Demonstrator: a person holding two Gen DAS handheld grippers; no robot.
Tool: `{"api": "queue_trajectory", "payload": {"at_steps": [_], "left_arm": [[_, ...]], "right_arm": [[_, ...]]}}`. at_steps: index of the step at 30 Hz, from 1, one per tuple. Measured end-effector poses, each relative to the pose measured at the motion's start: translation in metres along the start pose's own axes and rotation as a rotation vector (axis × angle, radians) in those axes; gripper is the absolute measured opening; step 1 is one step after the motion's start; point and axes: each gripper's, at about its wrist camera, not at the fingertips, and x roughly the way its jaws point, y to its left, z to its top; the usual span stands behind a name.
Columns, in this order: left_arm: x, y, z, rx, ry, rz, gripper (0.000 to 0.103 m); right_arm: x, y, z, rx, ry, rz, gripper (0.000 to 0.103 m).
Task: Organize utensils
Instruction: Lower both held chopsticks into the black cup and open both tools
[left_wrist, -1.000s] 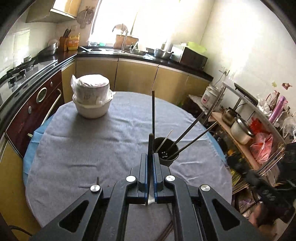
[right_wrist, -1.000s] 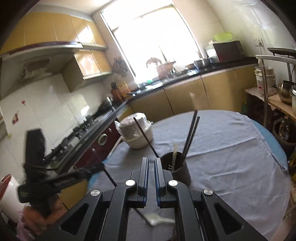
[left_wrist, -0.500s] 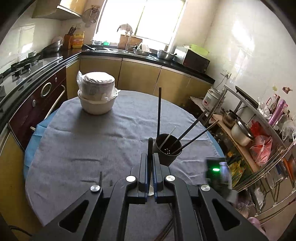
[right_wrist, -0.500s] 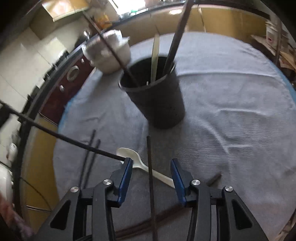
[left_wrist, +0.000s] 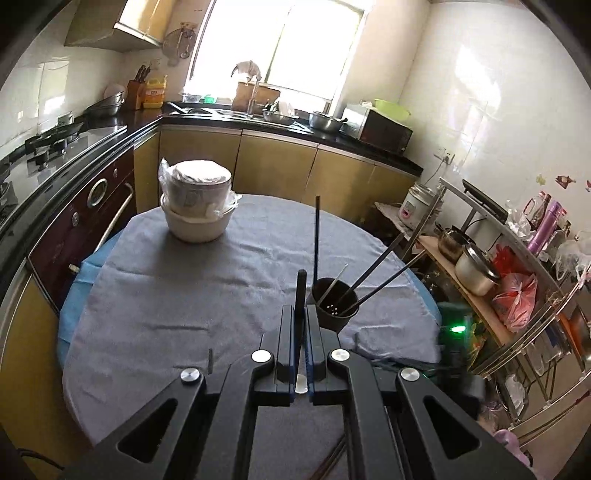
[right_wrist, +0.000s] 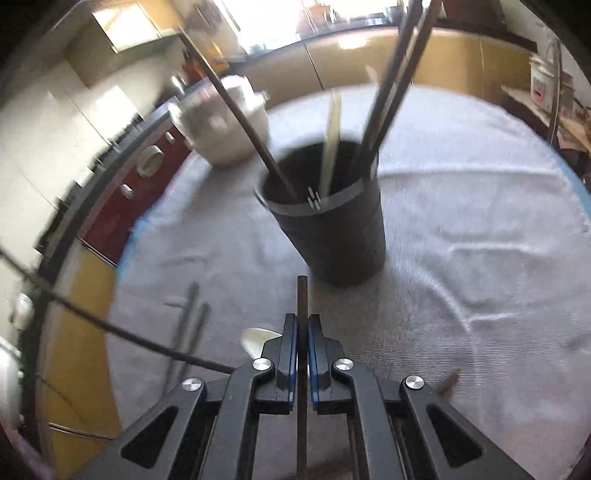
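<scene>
My left claw (left_wrist: 302, 325) clamped on slim dark chopstick (left_wrist: 301, 286), tip poking up at frame centre. My right claw (right_wrist: 303, 334) pinched on second dark stick (right_wrist: 302, 295), low centre. Black round cup (right_wrist: 332, 232), smooth tapered wall, stands centre frame on grey woven cloth covering round surface (right_wrist: 480, 258); four sticks lean inside. White plastic spoon (right_wrist: 258, 339) flat beside right claw. Bare cloth right of cup.

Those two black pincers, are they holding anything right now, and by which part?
Each is shut on a dark chopstick. The left gripper pinches one chopstick near one end; the right gripper clamps another chopstick near its tip, the rest trailing back underneath.
</scene>
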Motion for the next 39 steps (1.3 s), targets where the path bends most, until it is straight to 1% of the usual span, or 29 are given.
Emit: {"api": "queue_trajectory", "payload": {"at_steps": [4,6,7,11,16,20,22,23,25,28,30,33,35,37,38,39], "left_arm": [[-0.004,-0.007,0.010,0.015,-0.009,-0.008,0.005],[-0.008,-0.013,0.018,0.031,-0.020,-0.006,0.005],[-0.010,-0.017,0.023,0.043,-0.029,-0.002,0.005],[-0.014,-0.030,0.044,0.080,-0.062,0.013,0.005],[-0.013,-0.049,0.076,0.116,-0.099,0.004,0.005],[-0.008,-0.063,0.100,0.135,-0.133,-0.005,0.005],[-0.003,-0.068,0.111,0.134,-0.150,-0.012,0.005],[0.002,-0.070,0.115,0.130,-0.157,-0.019,0.005],[0.011,-0.071,0.118,0.118,-0.172,-0.029,0.005],[0.031,-0.070,0.117,0.100,-0.181,-0.032,0.005],[0.048,-0.067,0.110,0.087,-0.166,-0.033,0.005],[0.073,-0.059,0.098,0.063,-0.107,-0.037,0.005],[0.086,-0.053,0.091,0.053,-0.054,-0.047,0.005],[0.094,-0.046,0.082,0.039,0.001,-0.029,0.006],[0.094,-0.042,0.077,0.031,0.016,-0.029,0.007],[0.093,-0.039,0.073,0.027,0.021,-0.030,0.009]], "right_arm": [[-0.057,0.010,0.009,-0.009,-0.155,0.044,0.006],[-0.078,0.017,0.014,-0.013,-0.220,0.054,0.006],[-0.093,0.020,0.018,-0.016,-0.271,0.062,0.006],[-0.123,0.038,0.039,-0.029,-0.391,0.067,0.006],[-0.146,0.046,0.072,-0.029,-0.466,0.052,0.006],[-0.157,0.054,0.102,-0.041,-0.530,0.019,0.006],[-0.162,0.058,0.114,-0.049,-0.563,-0.004,0.006],[-0.163,0.060,0.120,-0.059,-0.587,-0.029,0.006],[-0.162,0.061,0.129,-0.070,-0.612,-0.063,0.006],[-0.150,0.057,0.138,-0.073,-0.631,-0.091,0.006],[-0.136,0.052,0.142,-0.069,-0.619,-0.096,0.006],[-0.112,0.039,0.141,-0.052,-0.571,-0.095,0.006],[-0.093,0.029,0.137,-0.034,-0.502,-0.064,0.006],[-0.083,0.022,0.131,-0.006,-0.454,-0.039,0.007],[-0.080,0.017,0.126,0.019,-0.429,-0.027,0.009],[-0.079,0.013,0.123,0.029,-0.420,-0.023,0.017]]}}
